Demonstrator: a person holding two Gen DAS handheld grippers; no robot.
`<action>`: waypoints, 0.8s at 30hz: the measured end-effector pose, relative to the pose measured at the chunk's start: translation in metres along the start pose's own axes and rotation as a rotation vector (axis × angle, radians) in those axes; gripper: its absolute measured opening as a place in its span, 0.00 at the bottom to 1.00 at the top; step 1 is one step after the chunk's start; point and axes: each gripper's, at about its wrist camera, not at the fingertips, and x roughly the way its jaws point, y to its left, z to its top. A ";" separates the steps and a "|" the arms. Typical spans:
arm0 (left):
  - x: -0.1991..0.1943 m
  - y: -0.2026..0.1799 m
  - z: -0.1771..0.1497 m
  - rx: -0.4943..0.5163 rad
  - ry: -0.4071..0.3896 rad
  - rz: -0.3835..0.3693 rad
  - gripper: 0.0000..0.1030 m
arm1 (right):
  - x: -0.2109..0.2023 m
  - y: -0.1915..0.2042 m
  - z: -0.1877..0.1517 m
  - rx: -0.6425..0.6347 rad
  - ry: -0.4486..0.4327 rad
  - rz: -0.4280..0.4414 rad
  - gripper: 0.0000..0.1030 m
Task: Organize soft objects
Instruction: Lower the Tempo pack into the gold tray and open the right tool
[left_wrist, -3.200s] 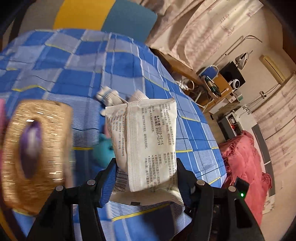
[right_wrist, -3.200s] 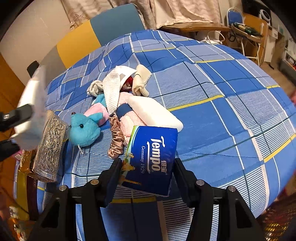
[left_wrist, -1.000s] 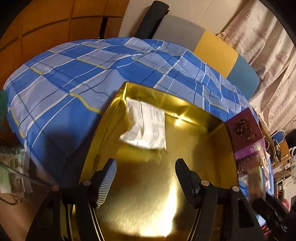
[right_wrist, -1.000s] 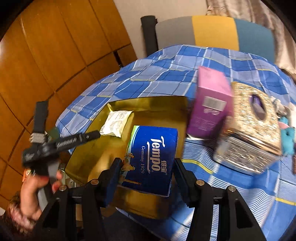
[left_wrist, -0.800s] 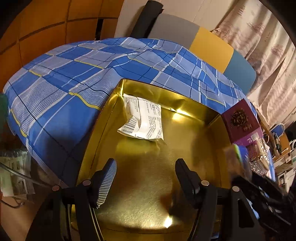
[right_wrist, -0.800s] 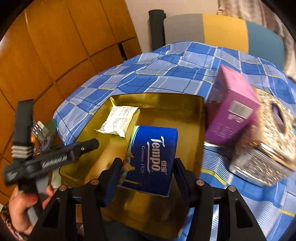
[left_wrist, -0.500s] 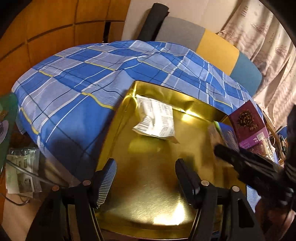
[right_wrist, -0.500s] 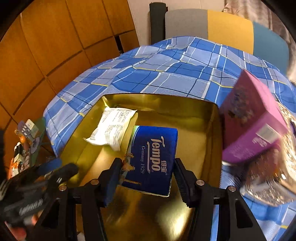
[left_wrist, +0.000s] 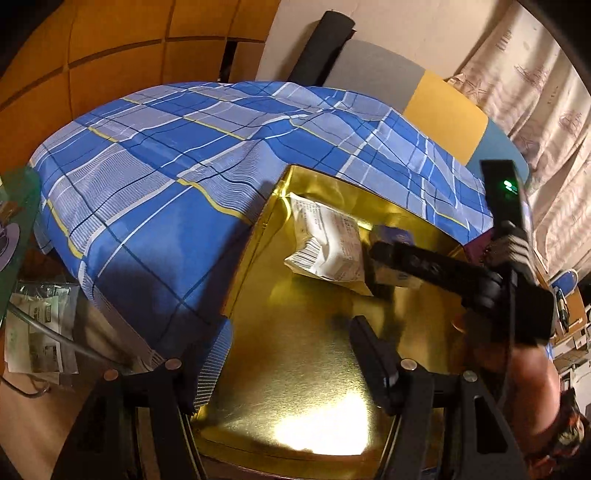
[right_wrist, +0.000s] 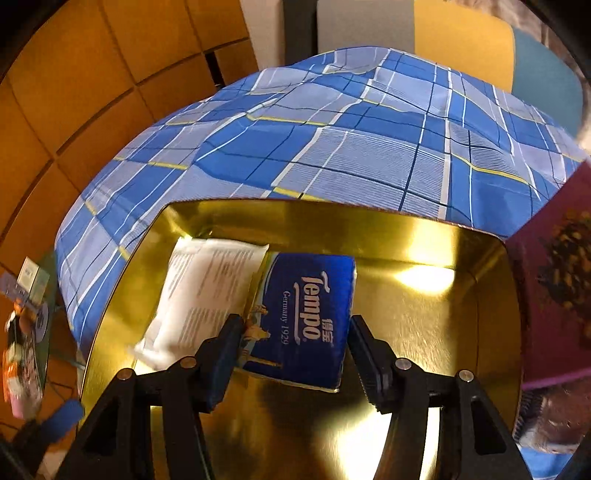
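A blue Tempo tissue pack (right_wrist: 306, 314) rests in the gold tray (right_wrist: 424, 332), its left edge against a white printed packet (right_wrist: 207, 291). My right gripper (right_wrist: 294, 323) straddles the pack; its jaws are opening, and a gap shows at the right pad. From the left wrist view, the same gripper (left_wrist: 384, 258) reaches into the tray (left_wrist: 295, 406) from the right, with the pack (left_wrist: 391, 236) beside the white packet (left_wrist: 325, 240). My left gripper (left_wrist: 284, 343) hangs open and empty over the tray's near end.
The tray lies on a blue plaid bedspread (left_wrist: 166, 166) near its edge. A purple box (right_wrist: 554, 288) stands against the tray's right side. A person's hand (left_wrist: 517, 369) holds the right gripper. Clutter sits on the floor to the left (left_wrist: 37, 332). Wooden panels rise behind.
My right gripper came down into the tray with the Tempo pack and its jaws widened off it. The white packet, held by my left gripper three seconds ago, lies in the tray.
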 end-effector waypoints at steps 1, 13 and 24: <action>0.000 0.000 0.000 0.001 0.000 -0.003 0.65 | -0.001 -0.001 0.001 0.006 -0.003 0.001 0.66; 0.001 -0.015 -0.008 0.039 0.014 -0.057 0.65 | -0.092 0.001 -0.035 -0.100 -0.128 0.060 0.74; -0.003 -0.058 -0.031 0.193 0.013 -0.144 0.65 | -0.194 -0.062 -0.080 -0.064 -0.297 -0.018 0.83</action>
